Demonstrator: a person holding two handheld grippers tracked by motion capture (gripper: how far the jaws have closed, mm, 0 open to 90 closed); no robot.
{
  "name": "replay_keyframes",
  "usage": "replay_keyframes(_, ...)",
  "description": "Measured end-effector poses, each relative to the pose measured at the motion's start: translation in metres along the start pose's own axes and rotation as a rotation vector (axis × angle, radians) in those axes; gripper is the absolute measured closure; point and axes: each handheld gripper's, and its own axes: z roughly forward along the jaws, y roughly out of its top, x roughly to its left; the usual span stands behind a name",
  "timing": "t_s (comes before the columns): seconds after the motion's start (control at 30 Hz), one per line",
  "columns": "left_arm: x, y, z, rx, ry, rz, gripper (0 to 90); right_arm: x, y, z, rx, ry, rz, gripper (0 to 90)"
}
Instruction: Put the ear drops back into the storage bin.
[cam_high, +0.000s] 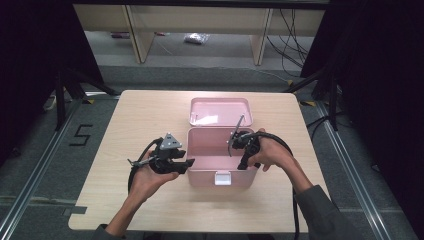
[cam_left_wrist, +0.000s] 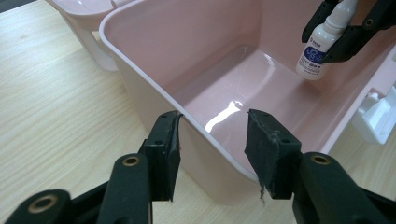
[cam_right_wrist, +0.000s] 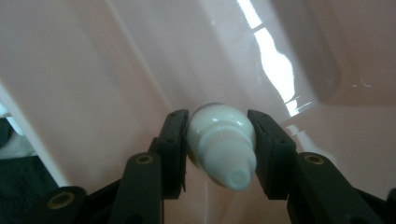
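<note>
Right gripper (cam_high: 239, 145) clamps a small white bottle (cam_right_wrist: 222, 144) between its jaws, cap toward the camera, and holds it inside the open pink box (cam_high: 200, 150) near the right wall. In the left gripper view the bottle (cam_left_wrist: 322, 46) hangs upright above the box floor, not touching it, its blue label facing out. Left gripper (cam_left_wrist: 212, 140) straddles the box's left wall with its jaws apart, one outside and one inside; neither pad clearly presses on the wall. Behind the box, the lid (cam_high: 221, 111) lies open on the wooden table (cam_high: 130, 125).
</note>
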Motion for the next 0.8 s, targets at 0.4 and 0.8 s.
replay_keyframes(0.4,0.000,0.000,0.000,-0.001,0.001,-0.002,54.2,0.001,-0.003,-0.003,0.015,0.024,0.025,59.9)
replay_keyframes(0.8,-0.002,0.000,0.001,0.000,0.006,-0.006,53.5,0.000,-0.010,-0.032,-0.102,0.019,0.070,51.4)
